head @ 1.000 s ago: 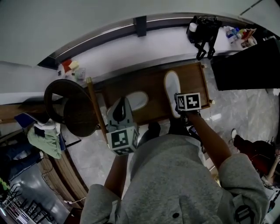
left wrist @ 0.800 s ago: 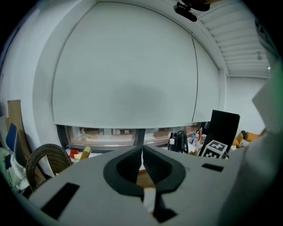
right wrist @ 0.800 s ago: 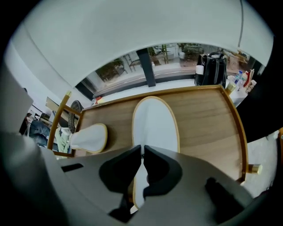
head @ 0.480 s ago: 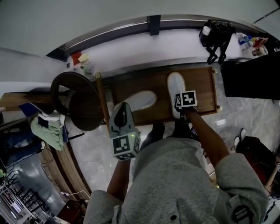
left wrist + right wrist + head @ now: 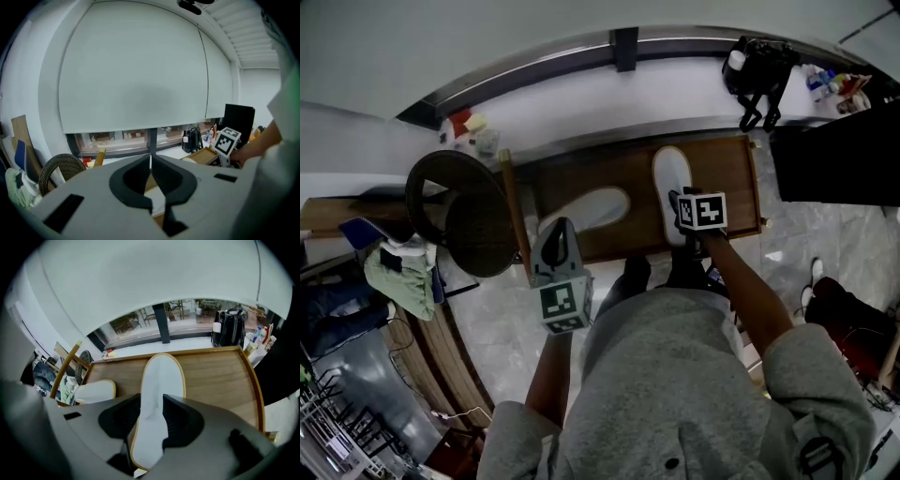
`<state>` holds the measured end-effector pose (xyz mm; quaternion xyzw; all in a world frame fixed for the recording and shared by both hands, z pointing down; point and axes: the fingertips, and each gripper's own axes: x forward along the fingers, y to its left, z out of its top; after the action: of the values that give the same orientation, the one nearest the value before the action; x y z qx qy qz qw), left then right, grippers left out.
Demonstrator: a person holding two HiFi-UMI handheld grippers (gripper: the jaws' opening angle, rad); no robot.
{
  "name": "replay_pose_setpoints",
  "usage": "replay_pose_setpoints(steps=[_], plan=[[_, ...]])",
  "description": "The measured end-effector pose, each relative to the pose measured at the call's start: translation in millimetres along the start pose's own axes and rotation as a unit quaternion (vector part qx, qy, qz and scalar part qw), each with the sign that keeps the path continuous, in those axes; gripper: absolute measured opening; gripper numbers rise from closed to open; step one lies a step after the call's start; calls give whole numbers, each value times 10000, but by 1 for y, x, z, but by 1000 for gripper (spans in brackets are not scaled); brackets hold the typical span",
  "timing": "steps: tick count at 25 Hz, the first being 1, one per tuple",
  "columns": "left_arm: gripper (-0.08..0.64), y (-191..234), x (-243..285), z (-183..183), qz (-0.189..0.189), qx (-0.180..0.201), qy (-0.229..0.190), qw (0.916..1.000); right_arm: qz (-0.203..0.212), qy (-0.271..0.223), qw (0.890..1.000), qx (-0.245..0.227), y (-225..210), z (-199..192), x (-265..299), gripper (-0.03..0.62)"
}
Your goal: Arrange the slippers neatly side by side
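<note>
The wooden tray [image 5: 220, 380] holds both white slippers and nothing else that I can see. One slipper [image 5: 159, 394] lies near the middle with its long axis running straight away from me, toe toward the window ledge and heel toward me. My right gripper [image 5: 151, 400] is tipped steeply down over that heel. Its fingers have just been opening and now stand spread, with the heel lying between them, flat on the tray floor.

The other slipper [image 5: 96, 391] sits in the tray's left near corner, well apart from the first, its long axis running crosswise — roughly at right angles to its mate.

My left gripper [image 5: 150, 161] hangs at the tray's left near edge, fingers pressed together on nothing, pointing over the tray toward the window.
</note>
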<state>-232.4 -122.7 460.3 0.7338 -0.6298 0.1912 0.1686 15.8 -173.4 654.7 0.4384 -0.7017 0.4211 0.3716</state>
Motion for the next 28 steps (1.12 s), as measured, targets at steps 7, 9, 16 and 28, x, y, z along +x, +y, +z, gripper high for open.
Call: replay_pose_setpoints(steps=[7,9,16,28], plan=[[23,-32,12,-14,-829,591,-50,9948,451,-843,9924,-775,17,22,-44,140],[25,-40,16,-24,-1050,844,82,9909,622,-1218,9853,-1025,25,30,-64,127],[193,-53,38,-80,-1641,1932,701,9648,695,-2206,9678,-995,31,44,-127,34],[207,-31,74,-171,-1686,3297,1692,9134,646,-2321,9650,-1038,28,23,-149,34]])
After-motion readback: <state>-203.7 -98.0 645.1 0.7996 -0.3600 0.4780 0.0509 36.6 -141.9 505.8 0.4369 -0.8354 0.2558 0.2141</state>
